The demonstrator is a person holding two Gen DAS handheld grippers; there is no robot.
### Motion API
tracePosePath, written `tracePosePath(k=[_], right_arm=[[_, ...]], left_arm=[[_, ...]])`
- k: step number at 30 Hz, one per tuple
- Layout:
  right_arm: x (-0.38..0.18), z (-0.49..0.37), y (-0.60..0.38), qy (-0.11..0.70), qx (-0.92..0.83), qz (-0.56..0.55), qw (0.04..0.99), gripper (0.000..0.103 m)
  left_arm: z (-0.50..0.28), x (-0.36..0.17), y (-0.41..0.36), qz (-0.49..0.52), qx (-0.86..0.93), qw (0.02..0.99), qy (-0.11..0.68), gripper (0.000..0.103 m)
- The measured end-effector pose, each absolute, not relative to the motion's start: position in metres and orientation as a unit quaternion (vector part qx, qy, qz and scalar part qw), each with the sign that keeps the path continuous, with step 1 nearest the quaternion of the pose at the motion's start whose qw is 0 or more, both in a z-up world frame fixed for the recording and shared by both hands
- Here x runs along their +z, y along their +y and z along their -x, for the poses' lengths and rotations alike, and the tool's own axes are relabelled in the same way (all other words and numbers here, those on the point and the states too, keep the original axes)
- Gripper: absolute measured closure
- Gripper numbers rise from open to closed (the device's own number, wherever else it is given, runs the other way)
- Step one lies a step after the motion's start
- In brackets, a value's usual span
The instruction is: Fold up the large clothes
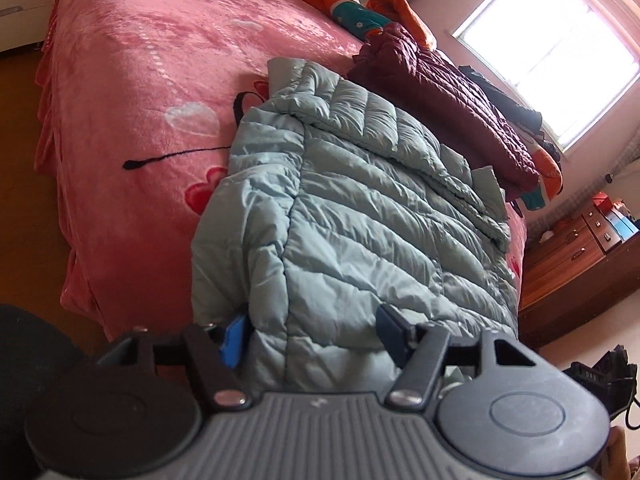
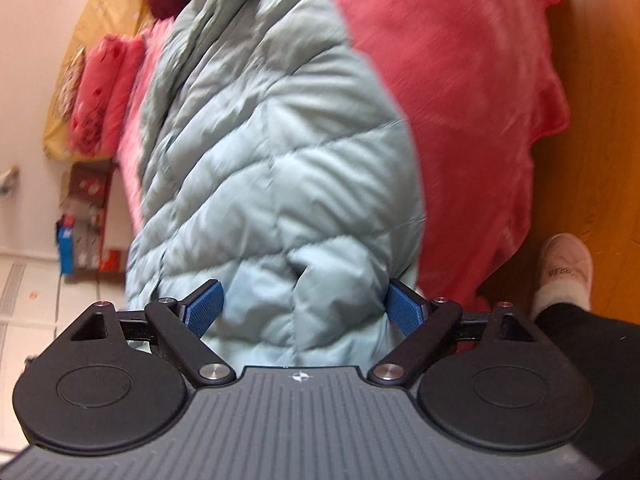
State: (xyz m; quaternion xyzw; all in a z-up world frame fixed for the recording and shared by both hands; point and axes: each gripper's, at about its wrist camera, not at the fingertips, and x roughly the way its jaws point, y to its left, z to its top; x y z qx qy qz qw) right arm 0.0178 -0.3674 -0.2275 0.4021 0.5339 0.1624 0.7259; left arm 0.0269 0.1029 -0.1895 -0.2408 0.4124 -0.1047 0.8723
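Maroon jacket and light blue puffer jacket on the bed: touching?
Touching. The left wrist view shows the maroon jacket lying along the light blue puffer jacket, overlapping its far edge with no pink bedspread visible between.

Bedroom. A bed (image 1: 120, 80) under a pink plush floral cover occupies most of the floor space. Floor (image 2: 600, 120) is orange-brown wood. One window (image 1: 552, 52) on the far wall, strongly backlit, daylight washing out the panes. Walls are pale. A dark wooden dresser (image 1: 580, 248) with drawers stands below the window side. A yellow patterned headboard (image 2: 92, 40) backs red pillows (image 2: 104, 92).
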Motion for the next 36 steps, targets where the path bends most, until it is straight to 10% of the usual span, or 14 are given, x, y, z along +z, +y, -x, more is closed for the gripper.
tracePosePath(k=[4,8,17,36], right_arm=[[-0.219,-0.016,-0.357,0.527,0.187,-0.384,0.734,0.001],[-0.206,-0.011,-0.355,0.497,0.206,-0.39,0.747,0.043],[-0.179,-0.007,-0.354,0.42,0.248,-0.407,0.772,0.074],[-0.147,-0.104,-0.382,0.252,0.239,-0.573,0.742,0.084]], left_arm=[[-0.027,-0.188,0.1,0.236,-0.118,0.873,0.41,0.069],[-0.024,-0.181,0.095,0.232,-0.141,0.878,0.393,0.088],[-0.03,-0.165,0.095,0.299,-0.173,0.868,0.358,0.094],[-0.149,-0.095,0.094,0.386,-0.205,0.856,0.277,0.094]])
